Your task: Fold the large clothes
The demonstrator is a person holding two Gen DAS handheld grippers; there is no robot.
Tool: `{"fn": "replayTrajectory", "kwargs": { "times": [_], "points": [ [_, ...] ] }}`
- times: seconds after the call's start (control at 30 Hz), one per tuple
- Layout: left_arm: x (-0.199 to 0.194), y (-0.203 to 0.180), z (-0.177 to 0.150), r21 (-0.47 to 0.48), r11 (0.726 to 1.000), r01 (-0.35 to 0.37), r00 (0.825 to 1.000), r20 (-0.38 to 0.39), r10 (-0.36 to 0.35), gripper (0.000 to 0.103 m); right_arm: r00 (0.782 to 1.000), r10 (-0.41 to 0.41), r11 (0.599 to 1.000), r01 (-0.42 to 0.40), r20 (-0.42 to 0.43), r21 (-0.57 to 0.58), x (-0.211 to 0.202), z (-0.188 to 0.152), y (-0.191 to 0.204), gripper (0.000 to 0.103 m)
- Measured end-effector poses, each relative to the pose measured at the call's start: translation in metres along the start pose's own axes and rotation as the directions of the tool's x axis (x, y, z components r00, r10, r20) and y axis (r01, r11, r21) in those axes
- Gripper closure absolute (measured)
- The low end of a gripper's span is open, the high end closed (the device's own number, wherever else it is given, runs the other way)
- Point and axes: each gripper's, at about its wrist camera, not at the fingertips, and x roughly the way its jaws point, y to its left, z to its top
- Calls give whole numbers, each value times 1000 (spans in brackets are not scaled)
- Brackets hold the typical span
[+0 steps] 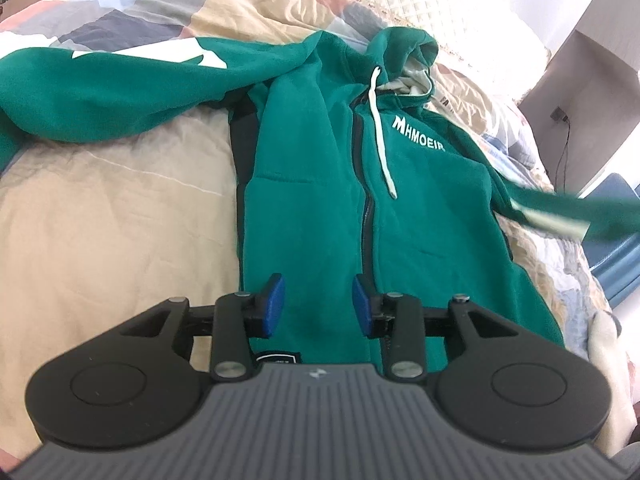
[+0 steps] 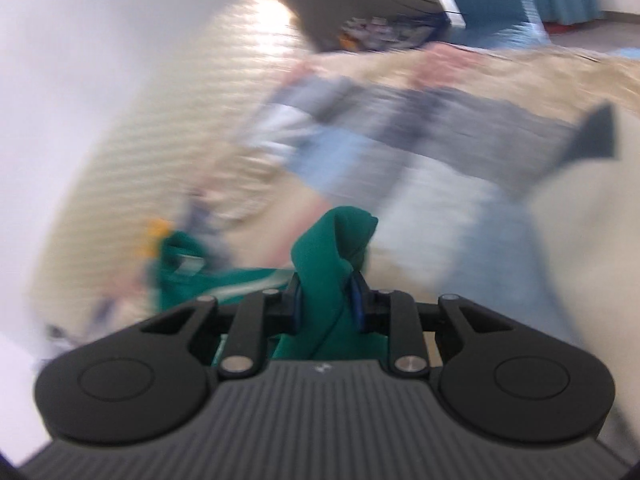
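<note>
Green hoodie [image 1: 320, 200] lies zipped; left tongs [image 1: 319, 305] gape empty, right tongs [image 2: 328, 304] pinch its blurred sleeve [image 2: 332, 264].

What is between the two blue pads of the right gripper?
A bunched fold of the green hoodie sits clamped between the right gripper pads, as the right wrist view shows.

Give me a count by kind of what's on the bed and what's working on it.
Green zip hoodie: 1
Patchwork quilt: 1
Grippers: 2, the left gripper open over the hem, the right gripper shut on a green sleeve
Total: 4
</note>
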Motion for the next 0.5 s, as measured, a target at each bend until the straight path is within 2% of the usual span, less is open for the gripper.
{"fn": "replayTrajectory", "kwargs": {
  "times": [0.13,0.27,0.37,0.5],
  "points": [
    [-3,2,2,-14,1000,11,1000,15,-11,59,985,171,985,-171,-1,-34,-30,16,72,77],
    [-5,7,5,-40,999,22,999,26,-21,59,944,330,942,-331,-31,-58,-56,10,142,77],
    [-8,11,6,-66,998,26,999,39,-23,59,905,418,899,-425,-82,-107,-61,-16,186,77],
    [-14,23,9,-123,992,37,997,67,-29,57,894,418,864,-446,-162,-233,-52,-79,220,76]
  ]
}}
